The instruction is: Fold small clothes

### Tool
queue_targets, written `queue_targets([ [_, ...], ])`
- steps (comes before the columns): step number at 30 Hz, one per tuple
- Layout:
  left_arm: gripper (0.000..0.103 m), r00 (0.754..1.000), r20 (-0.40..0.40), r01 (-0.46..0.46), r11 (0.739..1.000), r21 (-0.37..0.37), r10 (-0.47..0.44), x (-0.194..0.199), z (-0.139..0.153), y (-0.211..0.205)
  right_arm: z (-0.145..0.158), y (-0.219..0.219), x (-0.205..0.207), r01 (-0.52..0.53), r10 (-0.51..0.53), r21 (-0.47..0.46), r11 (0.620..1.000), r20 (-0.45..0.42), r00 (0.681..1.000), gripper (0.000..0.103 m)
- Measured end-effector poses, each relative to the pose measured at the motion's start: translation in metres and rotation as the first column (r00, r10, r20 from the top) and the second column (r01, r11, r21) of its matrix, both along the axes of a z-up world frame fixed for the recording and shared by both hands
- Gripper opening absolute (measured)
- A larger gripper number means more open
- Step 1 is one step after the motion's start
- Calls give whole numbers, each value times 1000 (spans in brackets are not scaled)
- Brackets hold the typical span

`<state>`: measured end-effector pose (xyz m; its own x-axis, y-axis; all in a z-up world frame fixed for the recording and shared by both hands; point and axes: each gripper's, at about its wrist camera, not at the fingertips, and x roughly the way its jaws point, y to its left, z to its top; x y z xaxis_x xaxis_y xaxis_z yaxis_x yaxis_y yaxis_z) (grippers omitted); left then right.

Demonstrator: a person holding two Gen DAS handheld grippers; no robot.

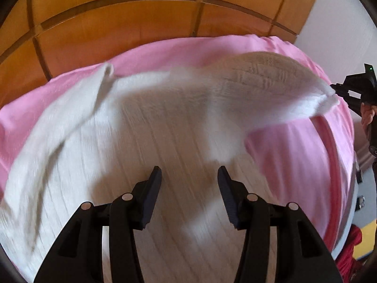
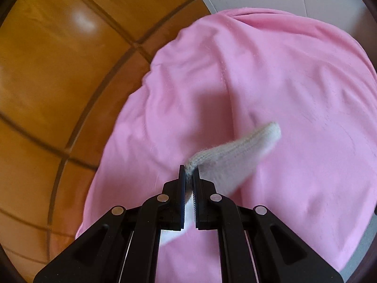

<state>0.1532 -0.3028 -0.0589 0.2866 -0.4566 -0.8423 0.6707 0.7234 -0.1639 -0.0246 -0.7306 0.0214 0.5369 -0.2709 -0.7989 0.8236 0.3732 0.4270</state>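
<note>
White ribbed knit garment (image 1: 165, 129), corner pinched in right tongs (image 2: 189, 173).

Pink sheet (image 1: 294, 146) covered what was probably a bed, white knit garment (image 1: 146, 141) lay spread across it in blur, one end raised, wood floor (image 2: 59, 70) ran beside the sheet

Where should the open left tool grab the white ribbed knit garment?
Probably the loose folded edge at the far left of the white ribbed knit garment, coming from above over the pink sheet. The right tool already pinches the opposite corner, lifting it, and the left tool hangs open over the flat middle.
</note>
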Motion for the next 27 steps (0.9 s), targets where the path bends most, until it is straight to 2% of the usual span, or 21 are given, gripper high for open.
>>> queue_targets([
  [1, 51, 1000, -2, -15, 1000, 2, 15, 7, -1, -4, -1, -4, 7, -18, 18, 10, 1000, 8, 1000, 4],
  [3, 51, 998, -1, -61, 998, 27, 61, 23, -6, -11, 0, -12, 16, -1, 2, -30, 1000, 28, 1000, 8],
  [4, 51, 996, -5, -86, 996, 34, 86, 29, -9, -11, 2, -13, 14, 6, -4, -41, 999, 47, 999, 21],
  [5, 51, 995, -8, -98, 995, 34, 98, 33, -11, -9, 1, -13, 10, 10, -7, -35, 999, 72, 997, 41],
  [7, 52, 993, -16, -115, 993, 29, 116, 38, -14, -7, -4, -9, -5, 21, -18, -31, 999, 94, 995, 53],
  [9, 52, 992, -22, -121, 992, 20, 122, 41, -17, -5, -17, -2, -18, 7, -7, -4, 1000, 85, 996, 53],
  [11, 52, 992, -12, -124, 992, 12, 124, 38, -17, -2, -41, 10, -29, -17, 12, 62, 998, 78, 997, 53],
  [16, 56, 991, -17, -131, 991, -24, 131, 21, -10, 12, -94, 16, -20, 13, -17, 152, 988, 25, 1000, 53],
  [18, 59, 991, -16, -137, 990, -34, 136, 14, -5, 23, -96, 13, -10, 31, -33, 94, 995, 20, 999, 49],
  [20, 59, 990, -19, -138, 989, -57, 137, 4, 3, 41, -97, 12, 0, 1, 0, 87, 996, -17, 1000, 5],
  [22, 61, 990, -21, -142, 987, -80, 141, -5, 10, 63, -86, 15, 1, -10, 12, 49, 999, -46, 999, 5],
  [24, 63, 986, -18, -167, 981, -101, 166, -14, 16, 91, -58, 20, -9, -24, 21, -62, 998, -59, 998, 5],
  [27, 63, 968, -28, -250, 963, -105, 248, -22, 20, 155, -41, 13, -31, 31, -57, -170, 985, -154, 986, 4],
])
